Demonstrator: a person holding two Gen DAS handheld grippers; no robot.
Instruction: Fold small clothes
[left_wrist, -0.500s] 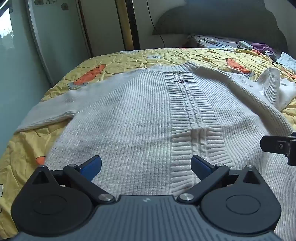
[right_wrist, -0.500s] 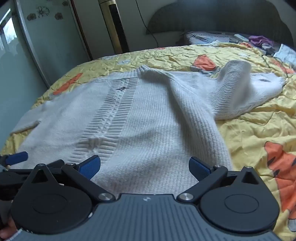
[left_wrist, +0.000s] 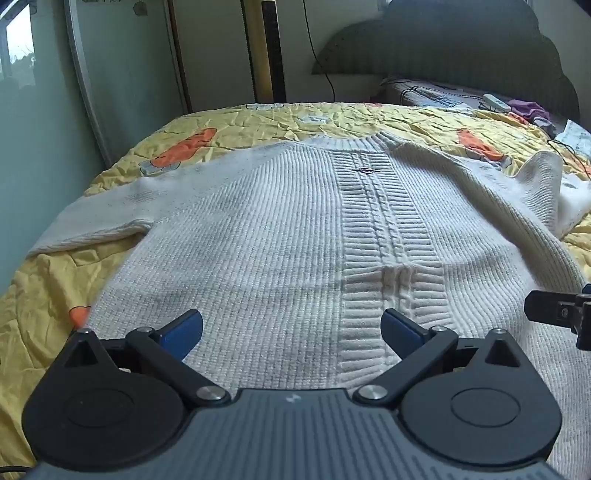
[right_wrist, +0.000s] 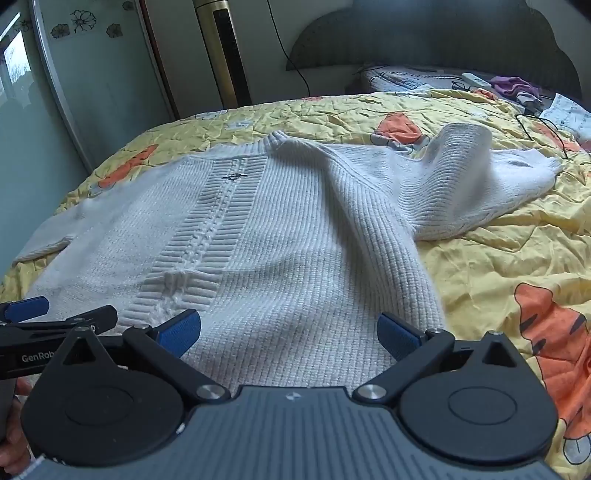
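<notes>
Here the white knit sweater (left_wrist: 280, 236) lies front-up and spread across the bed, its hem nearest both cameras and its neckline toward the far side. One sleeve (left_wrist: 92, 225) stretches flat to the left; the other sleeve (right_wrist: 461, 184) is bunched up in a raised hump on the right, with a long ridge of fabric running down that side of the body. The left gripper (left_wrist: 291, 328) hovers over the hem by the ribbed centre band, jaws wide and holding nothing. The right gripper (right_wrist: 290, 332) hangs over the hem's right part, jaws equally wide and empty. Under it all lies a crumpled yellow bedsheet (right_wrist: 480, 266) with orange cartoon prints. Further off are a dark headboard (left_wrist: 461, 48), a purple cloth (right_wrist: 511, 85) and a white remote (right_wrist: 475, 79).
</notes>
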